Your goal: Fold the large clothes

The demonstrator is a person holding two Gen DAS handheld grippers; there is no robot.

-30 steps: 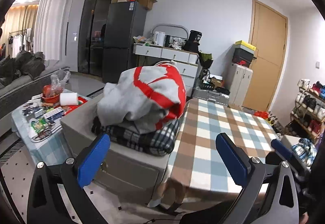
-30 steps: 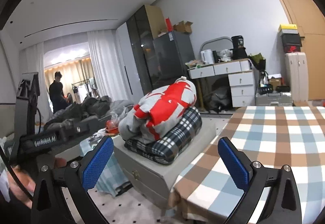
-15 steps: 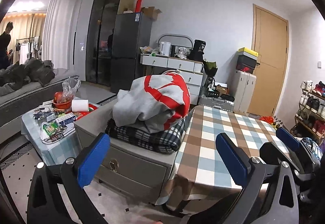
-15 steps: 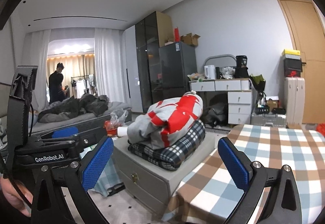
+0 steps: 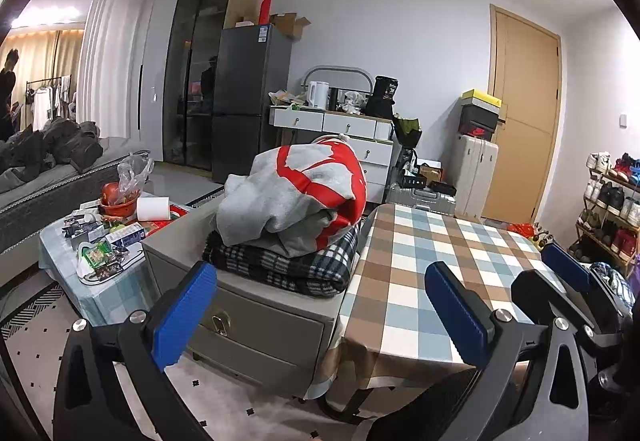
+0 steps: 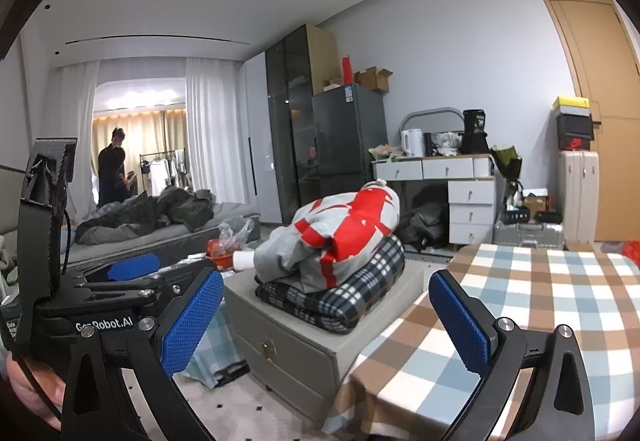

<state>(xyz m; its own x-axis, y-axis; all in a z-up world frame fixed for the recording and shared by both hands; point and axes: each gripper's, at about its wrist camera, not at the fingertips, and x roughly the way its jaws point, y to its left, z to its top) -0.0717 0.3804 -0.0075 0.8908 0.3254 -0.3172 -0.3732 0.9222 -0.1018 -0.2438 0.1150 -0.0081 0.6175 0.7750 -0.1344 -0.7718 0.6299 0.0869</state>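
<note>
I have pulled both grippers back from the grey-and-red sweatshirt (image 5: 296, 193) bundled on the plaid blanket (image 5: 288, 269). Left gripper (image 5: 320, 317) and right gripper (image 6: 328, 321) hang empty, jaws wide apart; the checked table (image 5: 420, 261) on the right lies bare.

A rumpled grey-and-red sweatshirt (image 5: 296, 189) lies atop a folded plaid blanket (image 5: 288, 265).

Grey walls, wooden door (image 5: 524, 113), dark fridge (image 5: 248, 101), white curtains (image 6: 212, 129).

Two garments are stacked on the grey drawer chest (image 5: 256, 325): one grey-and-red sweatshirt (image 5: 296, 193), one dark plaid piece (image 5: 288, 269) beneath it; one checked table (image 5: 432, 261) just beside the chest. Two grippers: left gripper (image 5: 320, 315); right gripper (image 6: 326, 325).
</note>
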